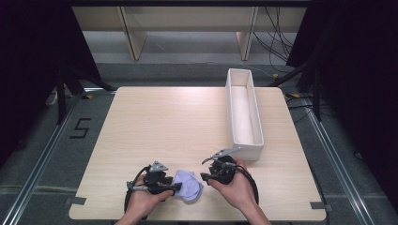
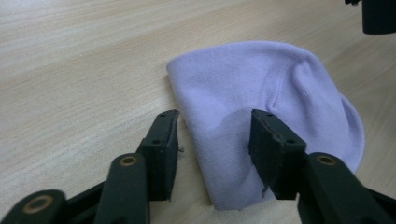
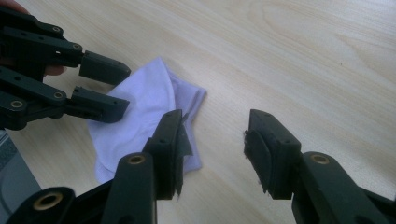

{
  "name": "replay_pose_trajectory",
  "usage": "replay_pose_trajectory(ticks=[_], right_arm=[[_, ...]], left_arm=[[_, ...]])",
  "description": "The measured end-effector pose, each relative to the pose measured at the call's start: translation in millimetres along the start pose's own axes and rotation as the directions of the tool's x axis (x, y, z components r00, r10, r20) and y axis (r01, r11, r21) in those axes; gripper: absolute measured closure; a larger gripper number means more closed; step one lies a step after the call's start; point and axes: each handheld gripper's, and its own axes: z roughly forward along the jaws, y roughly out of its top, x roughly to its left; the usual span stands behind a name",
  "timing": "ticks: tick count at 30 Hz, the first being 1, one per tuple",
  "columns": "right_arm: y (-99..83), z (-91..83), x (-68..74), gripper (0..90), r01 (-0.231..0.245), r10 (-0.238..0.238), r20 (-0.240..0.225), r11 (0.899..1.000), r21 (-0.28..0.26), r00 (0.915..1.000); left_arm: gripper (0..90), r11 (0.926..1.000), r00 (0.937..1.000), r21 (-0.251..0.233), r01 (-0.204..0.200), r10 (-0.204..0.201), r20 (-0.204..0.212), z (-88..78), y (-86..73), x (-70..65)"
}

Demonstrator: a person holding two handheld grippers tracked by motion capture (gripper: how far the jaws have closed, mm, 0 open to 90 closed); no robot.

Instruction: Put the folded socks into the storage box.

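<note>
From the high view, the lilac cloth (image 1: 188, 184) lies near the table's (image 1: 155, 122) front edge between the left gripper (image 1: 176, 187) and right gripper (image 1: 203, 176), and a careless pull could drag it off. In the left gripper view the jaws stand open astride the cloth's (image 2: 261, 107) edge without pinching it, so closing may catch only one thin layer. In the right gripper view the jaws are open and empty beside the cloth (image 3: 144, 121), and the two tools could collide.

Lilac cloth (image 3: 140, 112) beside open claw (image 3: 212, 140)

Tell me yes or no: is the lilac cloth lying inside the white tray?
No, the lilac cloth lies on the bare table between both grippers, apart from the white tray.
</note>
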Motion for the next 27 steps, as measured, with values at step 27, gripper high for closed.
replay_pose_trajectory(ticks=[27], right_arm=[[1.7,-10.1,-4.2,56.9,-0.002,0.002,0.002,1.000,-0.018,1.0000]], left_arm=[[80.5,0.8998,0.8860,-0.014,-0.436,0.432,0.168,-15.6,30.6,-3.6]])
